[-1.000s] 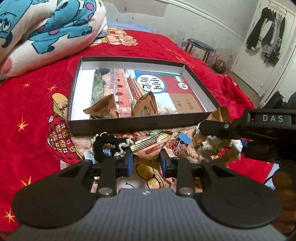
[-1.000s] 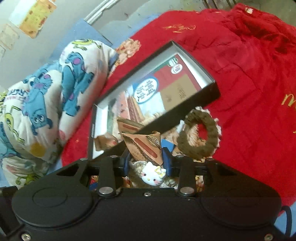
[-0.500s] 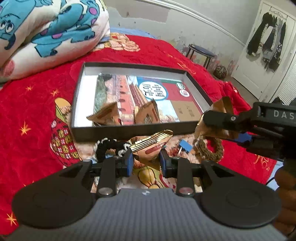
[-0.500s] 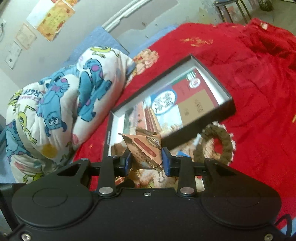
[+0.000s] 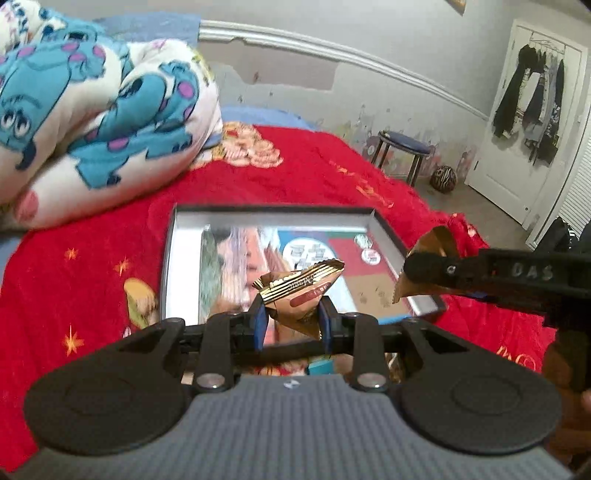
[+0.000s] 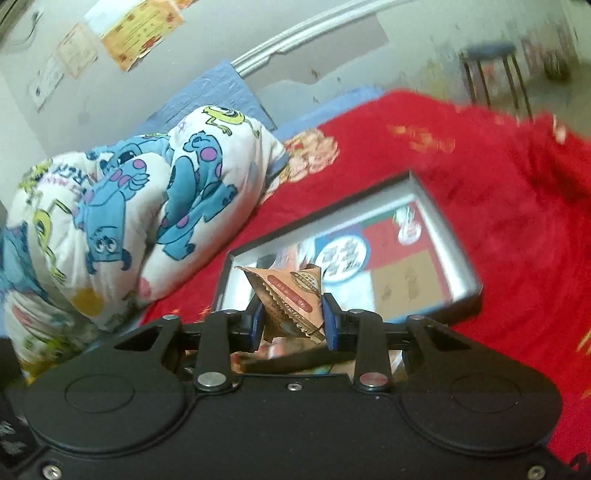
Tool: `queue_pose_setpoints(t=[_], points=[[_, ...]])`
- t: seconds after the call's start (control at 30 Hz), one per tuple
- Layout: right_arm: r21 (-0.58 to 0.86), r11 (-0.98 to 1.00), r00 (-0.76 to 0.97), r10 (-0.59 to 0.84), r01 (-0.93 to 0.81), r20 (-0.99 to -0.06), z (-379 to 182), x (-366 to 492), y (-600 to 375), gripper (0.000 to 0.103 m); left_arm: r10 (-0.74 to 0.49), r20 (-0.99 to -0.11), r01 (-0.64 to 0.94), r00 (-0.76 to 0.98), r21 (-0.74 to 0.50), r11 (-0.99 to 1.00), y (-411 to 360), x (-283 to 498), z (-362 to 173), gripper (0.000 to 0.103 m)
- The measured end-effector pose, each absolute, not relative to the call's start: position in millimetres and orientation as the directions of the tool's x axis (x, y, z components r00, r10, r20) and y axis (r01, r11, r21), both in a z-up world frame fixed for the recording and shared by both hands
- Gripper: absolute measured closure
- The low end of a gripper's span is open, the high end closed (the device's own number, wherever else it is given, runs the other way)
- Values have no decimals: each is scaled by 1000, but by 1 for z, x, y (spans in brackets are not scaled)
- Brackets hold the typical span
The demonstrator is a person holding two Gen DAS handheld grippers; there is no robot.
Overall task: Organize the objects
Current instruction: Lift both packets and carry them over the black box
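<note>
A: Left wrist view, left to right. What do you see first?

B: At far left I see a cartoon-monster quilt [image 5: 110,107] bundled on the bed, on a red blanket [image 5: 92,266]. Just right of it lies an open shallow black box [image 5: 168,266] with a printed sheet inside; the picture is blurred there, so I cannot read the print.

A: And your left tongs?

B: My left tongs [image 5: 291,320] are clenched on a gold triangular snack packet [image 5: 301,291], its crimped edge sticking up above the blue pads, in front of the box.

A: Farther right?

B: My right tongs [image 5: 408,275] reach in from the right edge, gripping a brown triangular snack packet [image 5: 437,242] over the box's right-hand corner. Behind them stand a blue-topped stool [image 5: 404,147] and a white door [image 5: 532,110] hung with dark clothes.

A: Right wrist view, same order.

B: The quilt [image 6: 129,214] fills the left, with paper certificates [image 6: 136,33] on the wall above. In the middle my right tongs [image 6: 292,321] grasp the brown triangular snack packet [image 6: 291,295], pads pressing on both of its sides. The black box [image 6: 458,254] lies tilted across the view behind the packet, and the red blanket [image 6: 517,221] spreads to the right.
</note>
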State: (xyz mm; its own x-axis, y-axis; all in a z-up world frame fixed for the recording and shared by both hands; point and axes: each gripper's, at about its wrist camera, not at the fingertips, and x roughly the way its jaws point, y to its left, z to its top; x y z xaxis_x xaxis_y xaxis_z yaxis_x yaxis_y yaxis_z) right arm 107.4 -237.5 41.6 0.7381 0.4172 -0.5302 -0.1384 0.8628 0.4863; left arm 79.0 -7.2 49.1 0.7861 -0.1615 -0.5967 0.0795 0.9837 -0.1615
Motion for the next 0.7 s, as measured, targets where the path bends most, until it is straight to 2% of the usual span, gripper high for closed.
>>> queue_pose_setpoints(t=[0.1, 0.27, 0.47, 0.57, 0.7], points=[[416, 900, 760, 363, -134, -540, 53, 113, -235, 72, -147, -585, 83, 798, -135, 987, -11, 84, 58, 70], [385, 914, 765, 338, -129, -549, 69, 129, -232, 72, -137, -596, 86, 791, -113, 990, -19, 95, 63, 70], [409, 910, 764, 312, -69, -565, 70, 145, -237, 72, -140, -597, 85, 790, -120, 989, -33, 109, 57, 70], [455, 890, 769, 295, -6, -567, 60, 148, -246, 72, -155, -617, 76, 771, -151, 986, -35, 113, 48, 70], [486, 872, 765, 271, 63, -585, 38, 144, -262, 72, -147, -619, 91, 771, -121, 988, -45, 119, 34, 70]])
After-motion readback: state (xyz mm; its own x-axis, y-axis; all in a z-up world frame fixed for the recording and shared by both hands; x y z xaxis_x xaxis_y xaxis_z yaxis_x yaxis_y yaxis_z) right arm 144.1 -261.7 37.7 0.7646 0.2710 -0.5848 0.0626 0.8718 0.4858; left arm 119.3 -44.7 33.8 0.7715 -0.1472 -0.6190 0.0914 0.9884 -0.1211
